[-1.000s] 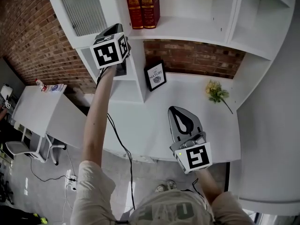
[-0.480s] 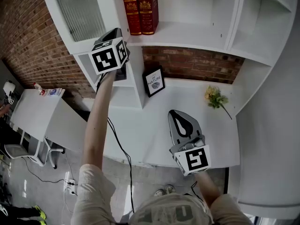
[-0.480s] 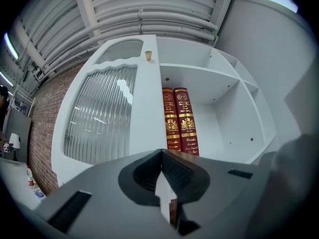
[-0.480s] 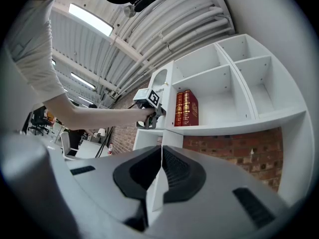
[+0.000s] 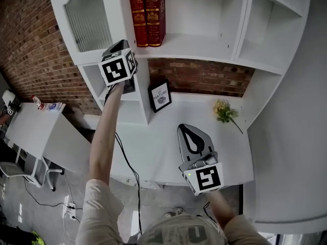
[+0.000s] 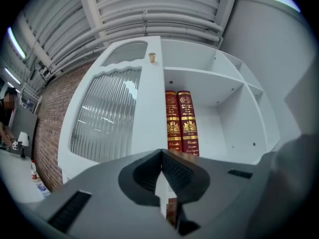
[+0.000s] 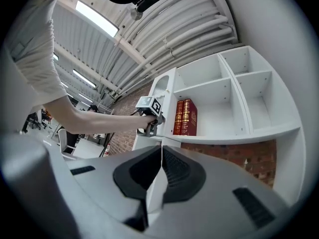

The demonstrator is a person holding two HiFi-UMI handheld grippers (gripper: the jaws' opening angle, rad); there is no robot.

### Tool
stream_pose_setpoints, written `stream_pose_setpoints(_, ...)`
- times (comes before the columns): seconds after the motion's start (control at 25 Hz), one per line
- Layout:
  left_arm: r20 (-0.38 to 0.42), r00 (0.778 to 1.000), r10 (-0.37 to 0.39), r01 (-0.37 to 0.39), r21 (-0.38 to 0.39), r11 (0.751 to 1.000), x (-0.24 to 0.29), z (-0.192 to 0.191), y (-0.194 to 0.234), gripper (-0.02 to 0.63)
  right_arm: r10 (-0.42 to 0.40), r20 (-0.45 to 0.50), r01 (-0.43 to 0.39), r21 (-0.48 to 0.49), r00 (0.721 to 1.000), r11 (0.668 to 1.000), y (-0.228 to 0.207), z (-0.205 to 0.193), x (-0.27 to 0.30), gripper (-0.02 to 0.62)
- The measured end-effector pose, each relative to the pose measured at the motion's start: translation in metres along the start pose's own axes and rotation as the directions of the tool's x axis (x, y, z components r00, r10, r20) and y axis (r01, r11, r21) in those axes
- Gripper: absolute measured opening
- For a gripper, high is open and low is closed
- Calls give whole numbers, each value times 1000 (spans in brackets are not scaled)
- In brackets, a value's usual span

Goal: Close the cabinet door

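The left gripper (image 6: 162,154) is pressed together with nothing in it. It has stayed put for the last moment, just below the bottom corner of the door (image 5: 88,19). I cannot tell if it touches the door. In the head view the door is at 11 o'clock. In the left gripper view the door is up at 10 o'clock, with wavy glass and a little gold knob (image 6: 152,57) at 12 o'clock. The door's edge lies right beside the space with the two red books (image 6: 179,123), and I see no gap there. So I think the door is shut now, or very nearly.

The right gripper (image 7: 161,152) is pressed together too, and it is empty. It hangs over the counter (image 5: 153,131) at 5 o'clock in the head view, well apart from the door. It has stayed about where it was and does no work on the door.

What has changed most is the head view itself. The shelf has slid lower in the picture, so more of the books show. The door has not moved against the shelf in that time.

So the pushing looks done. If the door is not all the way in, one soft push from the left gripper should finish it. If it is in, the left gripper can just pull away.
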State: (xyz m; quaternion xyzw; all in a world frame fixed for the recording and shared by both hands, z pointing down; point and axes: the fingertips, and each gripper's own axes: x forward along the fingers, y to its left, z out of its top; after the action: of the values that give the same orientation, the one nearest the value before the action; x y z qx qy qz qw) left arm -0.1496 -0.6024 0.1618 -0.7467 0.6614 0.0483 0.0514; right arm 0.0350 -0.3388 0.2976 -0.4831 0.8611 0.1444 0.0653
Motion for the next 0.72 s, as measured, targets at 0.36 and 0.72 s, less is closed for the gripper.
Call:
stream_pose_setpoints(0.36, 231, 970, -76, 105, -113, 988, -118, 19, -50, 13, -77, 21, 78, -31, 997, 996, -4, 24, -39, 17)
stream_pose_setpoints(0.72, 237, 942, -237, 251, -31, 968, -274, -39, -150, 14, -127, 51, 128, -22, 991, 991, 12, 39, -83, 17)
